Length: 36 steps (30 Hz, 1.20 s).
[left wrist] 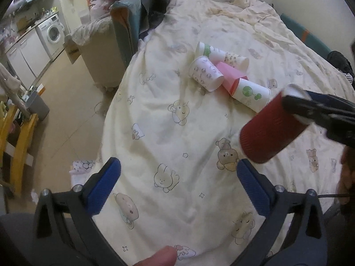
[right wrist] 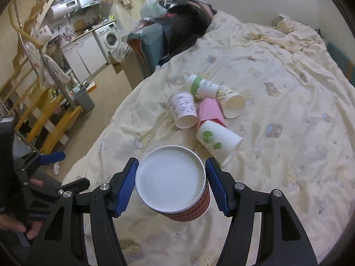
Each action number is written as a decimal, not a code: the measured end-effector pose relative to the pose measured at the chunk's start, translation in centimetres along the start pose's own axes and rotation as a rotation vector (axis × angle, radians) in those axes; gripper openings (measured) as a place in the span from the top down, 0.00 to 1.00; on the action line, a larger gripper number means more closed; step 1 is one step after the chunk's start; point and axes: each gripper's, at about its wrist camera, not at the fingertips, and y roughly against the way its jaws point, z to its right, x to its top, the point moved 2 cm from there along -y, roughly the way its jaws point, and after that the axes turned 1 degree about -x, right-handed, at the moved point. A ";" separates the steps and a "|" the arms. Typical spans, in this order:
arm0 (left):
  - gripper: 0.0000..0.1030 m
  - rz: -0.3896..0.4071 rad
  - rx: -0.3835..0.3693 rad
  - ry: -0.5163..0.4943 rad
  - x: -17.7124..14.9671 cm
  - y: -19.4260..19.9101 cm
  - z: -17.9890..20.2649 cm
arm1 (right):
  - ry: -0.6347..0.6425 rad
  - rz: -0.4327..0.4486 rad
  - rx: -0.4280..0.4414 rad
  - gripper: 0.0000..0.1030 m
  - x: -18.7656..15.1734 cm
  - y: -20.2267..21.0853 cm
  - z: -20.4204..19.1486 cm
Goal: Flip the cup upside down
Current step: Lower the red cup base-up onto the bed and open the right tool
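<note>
Right wrist view shows your right tongs [right wrist: 170, 186] clamping the red ribbed cup [right wrist: 188, 210] sideways above the near bed [right wrist: 277, 155], apparently mid-flip, while your left tongs [left wrist: 177, 188] hang wide and empty, clear of the cup.

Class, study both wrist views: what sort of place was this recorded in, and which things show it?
Probably a small studio flat. A bed with a cartoon-print quilt fills the view, while a washing machine and white kitchen cabinets stand in the same room. The right gripper holds a red cup over the bed.
</note>
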 end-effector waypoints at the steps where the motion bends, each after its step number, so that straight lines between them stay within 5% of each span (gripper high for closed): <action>1: 0.00 0.002 0.004 -0.002 0.1 -0.1 0.0 | 0.010 -0.010 0.000 0.37 0.1 -0.6 -0.2; 23: 0.00 -0.062 -0.050 0.037 0.1 -1.3 0.3 | 0.023 -0.060 0.022 0.36 0.3 -6.8 0.1; 26: 0.00 -0.055 -0.057 0.044 0.0 -1.2 0.2 | 0.000 -0.063 0.036 0.33 0.3 -6.8 0.4; 29: 0.00 -0.040 -0.059 0.054 0.0 -0.9 0.1 | -0.012 -0.050 0.038 0.11 0.4 -6.4 0.4; 36: 0.00 0.060 -0.077 0.097 0.4 1.3 -0.6 | -0.047 0.042 0.016 0.04 0.9 -1.7 0.2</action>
